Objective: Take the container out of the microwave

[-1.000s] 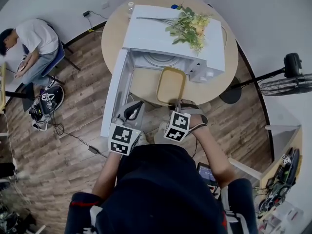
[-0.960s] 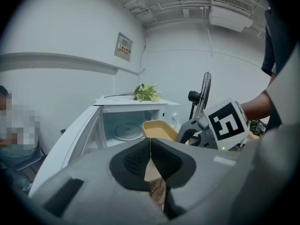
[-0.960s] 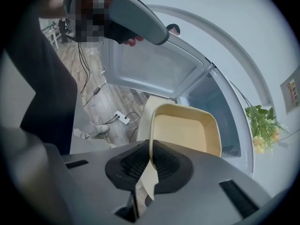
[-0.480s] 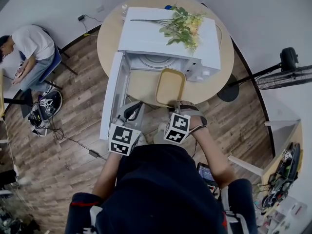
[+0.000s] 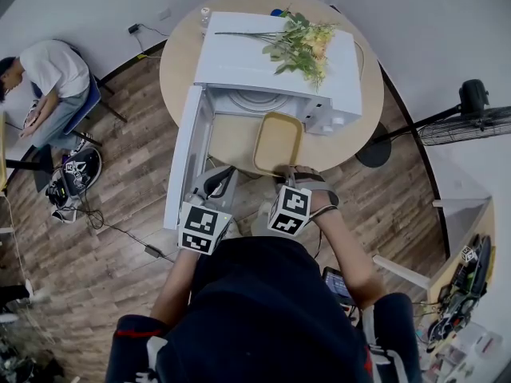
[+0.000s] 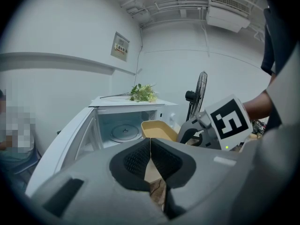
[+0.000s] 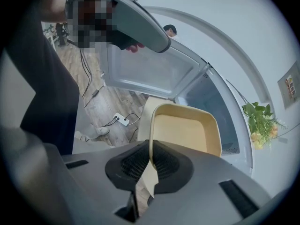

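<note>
A white microwave [image 5: 263,54] stands on a round wooden table [image 5: 351,146], its door [image 5: 182,166] swung open to the left. The tan rectangular container [image 5: 278,140] rests outside it, on the table in front of the cavity. My right gripper [image 5: 289,172] is shut on the container's near rim; in the right gripper view that rim [image 7: 151,139] runs between the pads of the right gripper [image 7: 151,161]. My left gripper [image 5: 219,175] hovers beside the open door, shut and empty. In the left gripper view its pads [image 6: 150,146] meet, with the container [image 6: 157,129] ahead.
Artificial flowers [image 5: 307,42] lie on top of the microwave. The glass turntable [image 5: 259,98] shows inside the cavity. A standing fan [image 5: 479,126] is at the right, a seated person [image 5: 48,70] at the left, and cables with a power strip [image 5: 152,246] lie on the floor.
</note>
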Demonstrator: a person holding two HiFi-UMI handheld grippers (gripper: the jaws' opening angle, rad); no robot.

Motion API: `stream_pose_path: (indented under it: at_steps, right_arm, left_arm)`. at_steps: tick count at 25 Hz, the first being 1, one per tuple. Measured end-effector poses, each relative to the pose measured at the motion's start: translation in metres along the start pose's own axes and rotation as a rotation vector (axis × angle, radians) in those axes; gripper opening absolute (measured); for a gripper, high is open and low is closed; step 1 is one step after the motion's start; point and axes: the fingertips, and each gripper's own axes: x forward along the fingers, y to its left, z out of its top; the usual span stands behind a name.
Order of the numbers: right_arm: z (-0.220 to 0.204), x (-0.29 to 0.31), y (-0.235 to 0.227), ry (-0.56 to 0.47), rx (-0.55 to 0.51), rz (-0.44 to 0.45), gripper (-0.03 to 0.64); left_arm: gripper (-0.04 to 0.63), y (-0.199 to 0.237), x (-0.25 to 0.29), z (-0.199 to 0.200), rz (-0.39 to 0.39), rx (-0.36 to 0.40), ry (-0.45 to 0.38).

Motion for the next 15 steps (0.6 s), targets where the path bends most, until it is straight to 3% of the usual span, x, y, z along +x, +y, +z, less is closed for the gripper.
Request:
stream_pose_path:
  at_steps: [15]
  right_arm:
    - [-0.0064, -0.0002, 0.0048, 0.016, -0.005, -0.004, 0.024]
  left_arm:
    - [0.018, -0.0017, -0.0013, -0.0006, 0.000, 0.002, -0.002]
